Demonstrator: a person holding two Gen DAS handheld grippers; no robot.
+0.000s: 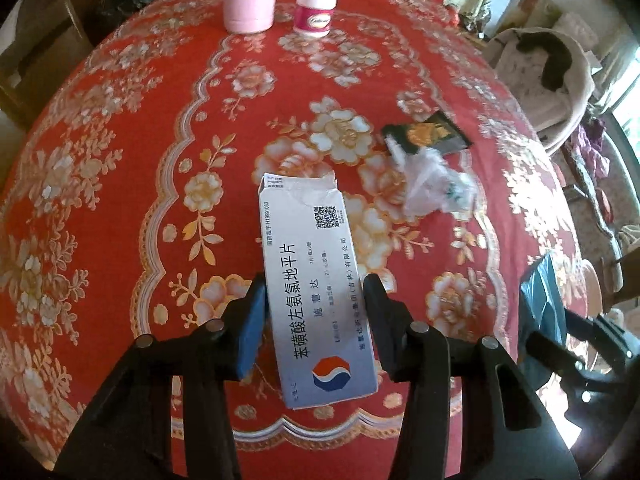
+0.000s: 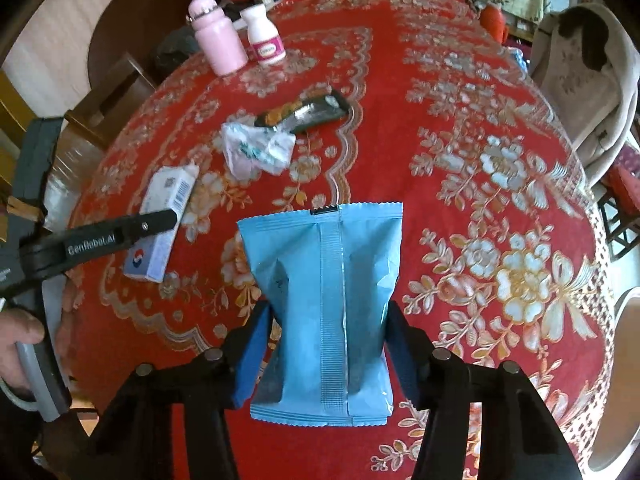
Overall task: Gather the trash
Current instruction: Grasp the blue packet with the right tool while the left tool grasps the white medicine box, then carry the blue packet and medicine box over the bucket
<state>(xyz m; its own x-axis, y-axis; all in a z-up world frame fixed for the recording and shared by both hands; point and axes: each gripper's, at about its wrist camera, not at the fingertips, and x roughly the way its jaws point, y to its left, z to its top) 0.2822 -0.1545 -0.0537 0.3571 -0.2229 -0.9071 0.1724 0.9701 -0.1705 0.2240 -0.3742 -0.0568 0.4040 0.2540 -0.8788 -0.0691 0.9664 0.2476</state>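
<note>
A white medicine box (image 1: 316, 280) with a red-and-blue logo lies flat on the red floral tablecloth (image 1: 140, 160). My left gripper (image 1: 316, 296) is shut on it, one pad against each long side. In the right wrist view the same box (image 2: 172, 188) lies at the left under that gripper's black finger (image 2: 152, 224). A light blue snack packet (image 2: 324, 280) lies seam up, and my right gripper (image 2: 329, 312) is shut on it, squeezing its lower half into a waist. A crumpled clear wrapper (image 1: 432, 184) (image 2: 256, 152) and a black-and-gold sachet (image 1: 428, 136) (image 2: 308, 114) lie loose further off.
A pink flask (image 2: 218, 40) and a white pill bottle (image 2: 266, 38) stand at the table's far side. A chair draped with a pale garment (image 2: 580, 80) stands beyond the right edge. A person's hand (image 2: 20, 336) holds the left gripper's handle.
</note>
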